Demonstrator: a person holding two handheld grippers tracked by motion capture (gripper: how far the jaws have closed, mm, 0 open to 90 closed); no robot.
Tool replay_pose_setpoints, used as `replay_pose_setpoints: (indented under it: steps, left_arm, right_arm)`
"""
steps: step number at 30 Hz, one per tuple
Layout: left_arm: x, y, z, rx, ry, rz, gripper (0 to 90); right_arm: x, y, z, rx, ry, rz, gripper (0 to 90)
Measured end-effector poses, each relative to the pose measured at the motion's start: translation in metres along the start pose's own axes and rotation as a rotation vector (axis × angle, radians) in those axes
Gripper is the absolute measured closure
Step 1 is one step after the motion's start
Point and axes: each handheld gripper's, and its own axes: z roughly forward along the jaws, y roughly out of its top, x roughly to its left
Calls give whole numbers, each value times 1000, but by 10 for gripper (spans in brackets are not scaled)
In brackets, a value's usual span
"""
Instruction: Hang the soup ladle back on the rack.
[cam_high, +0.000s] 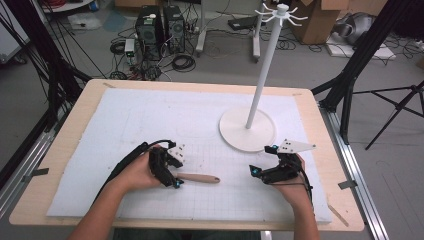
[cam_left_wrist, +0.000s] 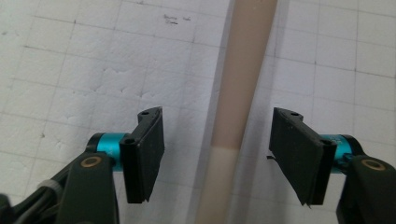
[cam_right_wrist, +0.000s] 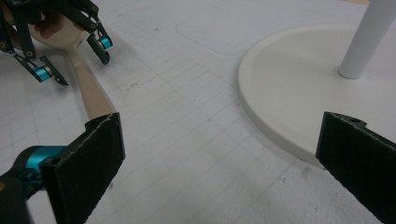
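Centrally, a white gridded foam mat (cam_high: 150, 125) covers a light wooden table (cam_high: 65, 145), leaving a bare wood border on all sides; the mat's far-left stretch lies open.

Item: white stand (cam_high: 247, 127), round flat base, slim upright pole, hooked arms at top; right of centre, smooth finish.

Item: wooden spoon (cam_high: 197, 178), pale matte wood, rounded tapering handle; lying flat on the mat near the front, handle pointing toward the right gripper.

Item: left gripper (cam_high: 172, 176), black linkages, teal pivots; jaws wide apart, straddling the spoon handle (cam_left_wrist: 238, 93) with a gap either side, gripping nothing.

Item: right gripper (cam_high: 257, 172), same build, grey three-cornered plate on top; jaws wide apart and empty, just in front of the stand base (cam_right_wrist: 289, 88), apart from the handle end (cam_right_wrist: 95, 100).

Item: black frame legs beside both table edges; cables and cardboard boxes on the floor beyond.
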Motion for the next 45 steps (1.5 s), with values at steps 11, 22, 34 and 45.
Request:
replay_pose_setpoints:
  steps: [11, 22, 34, 45]
  left_arm:
    - [-3, 9, -2, 71, 2, 17, 534]
    - [-2, 12, -1, 108, -9, 29, 628]
    - [-3, 12, -1, 110, -19, 26, 712]
    - [-2, 9, -1, 83, -19, 9, 720]
  right_arm:
    - [0, -1, 1, 14, 7, 3, 3]
    - [-1, -2, 1, 13, 6, 8, 3]
    - [-1, -2, 2, 19, 3, 8, 3]
    - [-1, -2, 2, 18, 3, 6, 3]
